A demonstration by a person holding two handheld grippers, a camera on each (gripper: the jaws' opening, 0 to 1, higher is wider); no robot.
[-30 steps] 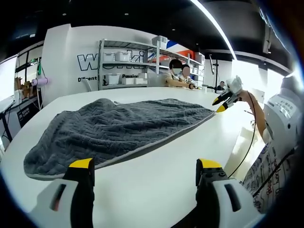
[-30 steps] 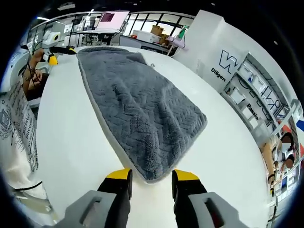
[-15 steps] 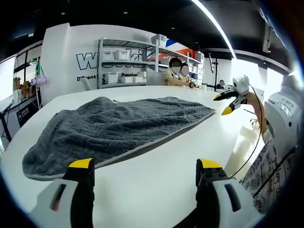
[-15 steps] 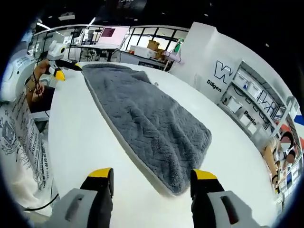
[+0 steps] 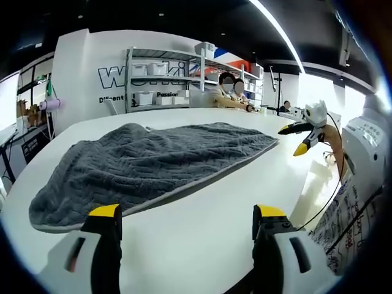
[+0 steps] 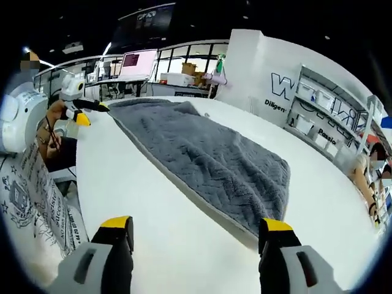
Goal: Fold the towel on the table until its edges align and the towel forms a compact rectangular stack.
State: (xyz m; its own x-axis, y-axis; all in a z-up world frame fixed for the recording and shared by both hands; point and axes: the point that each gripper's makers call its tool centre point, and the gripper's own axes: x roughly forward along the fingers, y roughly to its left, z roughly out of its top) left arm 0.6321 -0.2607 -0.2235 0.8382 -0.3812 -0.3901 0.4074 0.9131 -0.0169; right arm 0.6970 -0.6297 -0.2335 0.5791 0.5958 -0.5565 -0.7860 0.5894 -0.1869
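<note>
The grey towel [image 5: 147,162] lies spread flat on the white table [image 5: 202,220], unfolded, its pale-trimmed long edge facing me. My left gripper [image 5: 187,223] hovers near one end, jaws wide apart and empty; my right gripper [image 6: 193,229] does the same at the other end — nothing between them and the cloth. Behind stand a storage shelf [image 5: 165,76] and seated people [image 5: 229,95]

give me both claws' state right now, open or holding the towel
Left claw: open, holding nothing, at the towel's near corner.
Right claw: open, holding nothing, near the towel's other end.
</note>
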